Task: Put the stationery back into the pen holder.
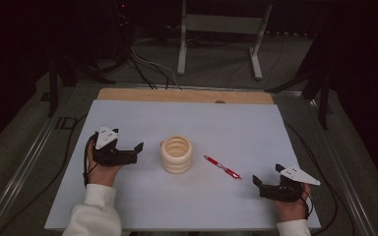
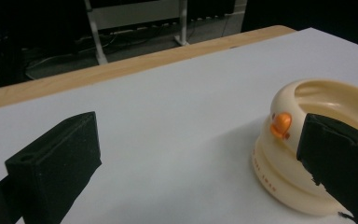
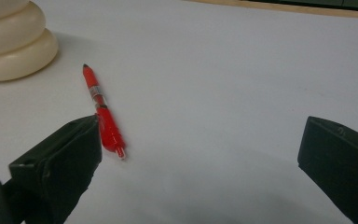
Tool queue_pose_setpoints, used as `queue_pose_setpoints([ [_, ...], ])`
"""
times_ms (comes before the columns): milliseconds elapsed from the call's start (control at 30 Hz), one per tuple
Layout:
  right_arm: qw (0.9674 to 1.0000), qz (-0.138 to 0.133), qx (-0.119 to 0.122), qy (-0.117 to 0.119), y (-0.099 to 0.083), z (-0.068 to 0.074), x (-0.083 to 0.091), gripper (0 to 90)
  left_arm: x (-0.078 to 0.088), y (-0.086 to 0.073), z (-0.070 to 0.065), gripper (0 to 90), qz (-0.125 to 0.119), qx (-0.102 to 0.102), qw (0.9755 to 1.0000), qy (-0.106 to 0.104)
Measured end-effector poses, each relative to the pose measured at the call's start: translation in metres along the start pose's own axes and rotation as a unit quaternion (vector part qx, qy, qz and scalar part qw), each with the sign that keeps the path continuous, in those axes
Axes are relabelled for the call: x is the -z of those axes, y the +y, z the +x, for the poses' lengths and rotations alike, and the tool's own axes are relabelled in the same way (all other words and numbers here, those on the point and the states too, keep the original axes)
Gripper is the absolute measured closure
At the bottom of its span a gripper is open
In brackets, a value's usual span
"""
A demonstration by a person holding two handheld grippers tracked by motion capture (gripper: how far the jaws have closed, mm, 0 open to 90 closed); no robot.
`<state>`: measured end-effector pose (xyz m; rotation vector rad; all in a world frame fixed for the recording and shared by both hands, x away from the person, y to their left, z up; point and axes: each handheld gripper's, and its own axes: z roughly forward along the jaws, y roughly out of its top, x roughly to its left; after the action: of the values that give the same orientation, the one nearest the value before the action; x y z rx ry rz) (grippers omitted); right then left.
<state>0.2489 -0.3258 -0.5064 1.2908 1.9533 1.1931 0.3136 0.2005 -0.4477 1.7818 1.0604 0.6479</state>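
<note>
The left tongs [image 1: 139,147] stand on the worktop [image 1: 236,128] with jaws apart, empty, just beside the cream ringed holder [image 1: 176,154] in the middle. To the right of the holder lies one red pen [image 1: 222,167], near but not touching it. The right tongs [image 1: 256,181] are also apart and empty, close to the pen's rear end. To do the pick well, the right tongs should probably come low and close across the pen's body, while the left tongs steady the holder. Count: one holder, one pen, two tongs.
</note>
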Motion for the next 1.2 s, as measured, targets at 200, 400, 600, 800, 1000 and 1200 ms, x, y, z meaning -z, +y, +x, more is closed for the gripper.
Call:
queue_pose_setpoints([
  [200,1.0,0.001,0.003,0.001,0.0,0.0,0.0,0.0,0.007,-0.014,-0.002,0.1,0.003,-0.006,0.9999,0.013],
  [400,1.0,-0.001,0.0,0.0,0.0,0.0,0.0,0.0,0.016,-0.029,-0.005,0.1,-0.003,-0.004,0.9999,0.01],
  [600,1.0,-0.001,0.002,0.001,0.001,0.001,0.0,0.0,0.027,-0.05,-0.009,0.1,-0.01,0.005,0.9999,0.007],
  [800,1.0,-0.002,0.005,0.003,0.003,0.001,0.0,0.0,0.036,-0.058,-0.008,0.1,-0.013,0.004,0.9999,-0.002],
  [1000,0.9999,-0.007,0.012,0.009,0.009,0.004,0.002,0.0,0.04,-0.061,-0.004,0.1,-0.013,0.005,0.9999,0.006],
  [1200,0.999,-0.004,0.033,0.028,0.031,0.01,0.001,0.0,0.037,-0.065,-0.003,0.1,-0.008,0.006,0.9999,0.013],
])
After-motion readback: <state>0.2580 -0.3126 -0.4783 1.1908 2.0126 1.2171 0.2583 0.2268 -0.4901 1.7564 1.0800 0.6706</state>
